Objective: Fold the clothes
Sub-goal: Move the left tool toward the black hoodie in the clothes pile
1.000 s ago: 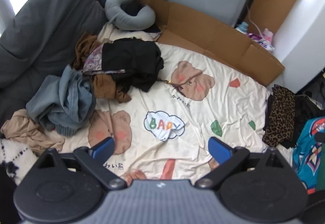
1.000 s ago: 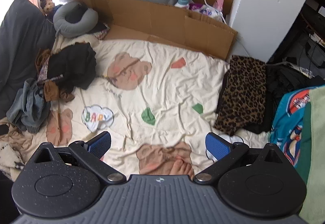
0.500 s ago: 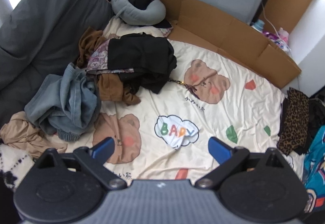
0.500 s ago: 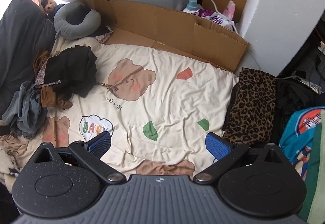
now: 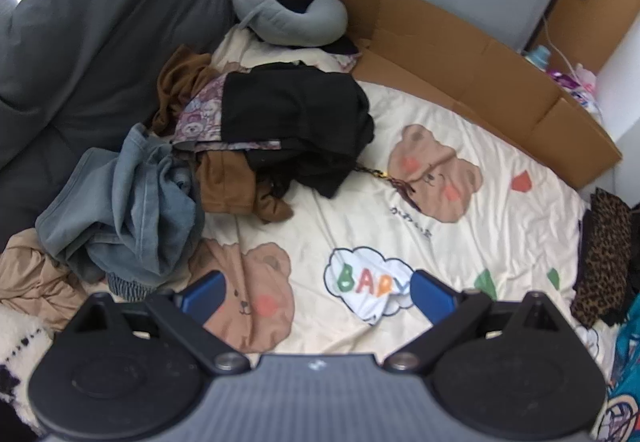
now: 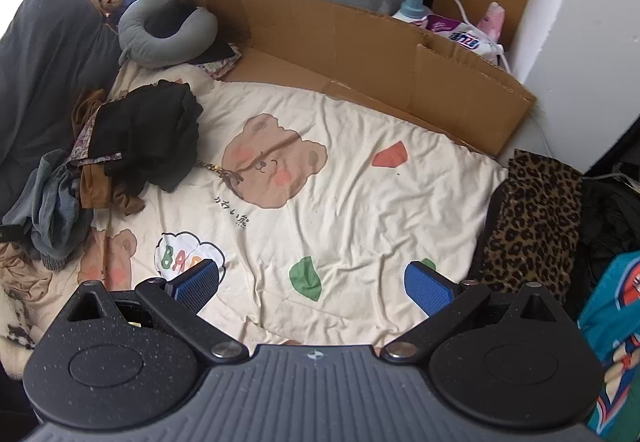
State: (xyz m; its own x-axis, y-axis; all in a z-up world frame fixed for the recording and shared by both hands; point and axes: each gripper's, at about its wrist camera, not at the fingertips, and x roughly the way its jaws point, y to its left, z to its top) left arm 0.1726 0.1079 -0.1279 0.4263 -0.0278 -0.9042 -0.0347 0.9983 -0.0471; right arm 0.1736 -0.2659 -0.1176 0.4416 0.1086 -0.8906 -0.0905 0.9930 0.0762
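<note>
Only right view shows detergent bottle (image 6: 413, 4)

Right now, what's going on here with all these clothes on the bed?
A person holds two grippers over a bear-print sheet, about to fold laundry. The left gripper and right gripper both hover with jaws open and empty. Nothing is picked up yet. An unfolded heap lies at the left: a black garment on top, blue denim beside it. A leopard-print piece sits at the right.
</note>
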